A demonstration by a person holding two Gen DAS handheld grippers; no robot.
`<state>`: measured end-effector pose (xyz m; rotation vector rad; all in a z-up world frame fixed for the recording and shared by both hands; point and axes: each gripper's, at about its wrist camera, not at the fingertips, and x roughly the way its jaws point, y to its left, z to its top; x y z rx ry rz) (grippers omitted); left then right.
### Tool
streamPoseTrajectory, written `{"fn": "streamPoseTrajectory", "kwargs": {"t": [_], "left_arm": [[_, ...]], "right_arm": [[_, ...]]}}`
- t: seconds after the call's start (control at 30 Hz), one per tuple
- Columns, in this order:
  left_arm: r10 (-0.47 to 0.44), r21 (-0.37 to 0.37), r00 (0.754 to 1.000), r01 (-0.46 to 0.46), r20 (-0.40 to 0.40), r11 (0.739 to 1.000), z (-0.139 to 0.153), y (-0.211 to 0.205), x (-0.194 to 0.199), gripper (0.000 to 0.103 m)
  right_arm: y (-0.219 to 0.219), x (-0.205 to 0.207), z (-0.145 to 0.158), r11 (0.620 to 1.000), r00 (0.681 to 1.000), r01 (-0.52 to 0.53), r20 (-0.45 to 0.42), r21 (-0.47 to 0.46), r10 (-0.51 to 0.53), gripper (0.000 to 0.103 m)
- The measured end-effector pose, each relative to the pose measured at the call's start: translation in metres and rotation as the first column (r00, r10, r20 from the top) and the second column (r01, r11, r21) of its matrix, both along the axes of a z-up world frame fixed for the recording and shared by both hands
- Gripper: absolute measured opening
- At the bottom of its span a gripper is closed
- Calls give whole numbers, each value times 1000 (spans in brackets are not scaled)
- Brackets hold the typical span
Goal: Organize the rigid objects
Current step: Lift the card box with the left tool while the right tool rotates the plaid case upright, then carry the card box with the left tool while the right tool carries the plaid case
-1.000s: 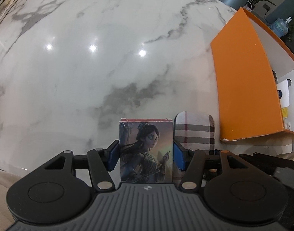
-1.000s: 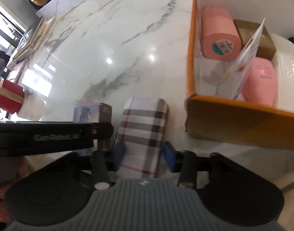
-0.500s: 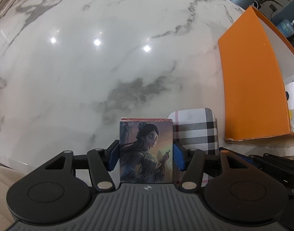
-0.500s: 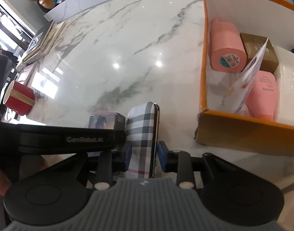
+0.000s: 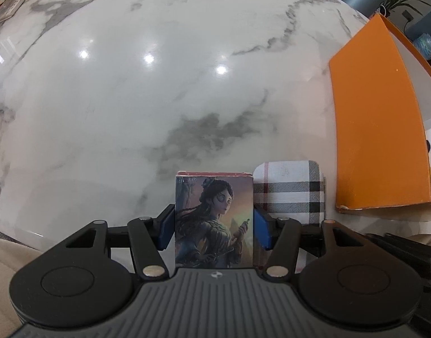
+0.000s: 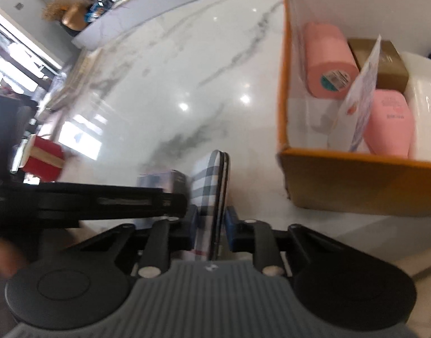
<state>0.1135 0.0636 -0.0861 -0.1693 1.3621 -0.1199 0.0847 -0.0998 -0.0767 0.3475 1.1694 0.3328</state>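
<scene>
Clamping right at the bottom of the left wrist view, the left gripper (image 5: 214,226) has its blue pads (image 5: 166,231) pressed on both sides of the illustrated card box (image 5: 214,219), a flat-faced rectangular carton with a painted figure and a red top edge, standing upright at six o'clock. Just beside it at five o'clock is the plaid case (image 5: 290,188), woven-looking fabric in white, black and red check with rounded corners.

Over in the right wrist view, the right gripper (image 6: 211,225) is squeezed onto that same plaid case (image 6: 211,186), now turned on edge so its dark slim spine faces the camera, dead centre at six o'clock. The card box (image 6: 164,178) sits just left of it, behind the black bar of the other gripper.

Beyond both, the glossy white marble table (image 5: 159,98) with grey veins spreads out, ceiling lights glinting off it. At two to three o'clock stands the orange cardboard box (image 6: 356,181), white inside, holding a pink cylinder (image 6: 326,59), a pink bottle (image 6: 390,122), a gold-brown carton (image 6: 390,62) and a thin printed leaflet (image 6: 362,98) leaning upright. Far out at nine o'clock, a red cup (image 6: 43,162), blurred.
</scene>
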Motion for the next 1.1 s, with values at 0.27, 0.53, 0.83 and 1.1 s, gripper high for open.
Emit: {"fn": "streamPoseTrajectory", "kwargs": {"t": [0.27,0.53,0.83,1.1], "left_arm": [[1,8,1000,-1,0,1000,0,-5,1,65],[17,-67,999,-14,46,998,10,4,-2,65],[57,-109,982,-38,181,993,58,12,-13,64],[17,-157,945,36,327,987,123,-19,-14,65]], "right_arm": [[19,5,-18,1000,999,-24,-30,-1,24,23],[20,2,-2,998,999,-43,28,-48,44,19],[4,-3,31,999,991,-33,126,-26,36,19],[-47,-13,89,999,961,48,271,26,-53,19]]}}
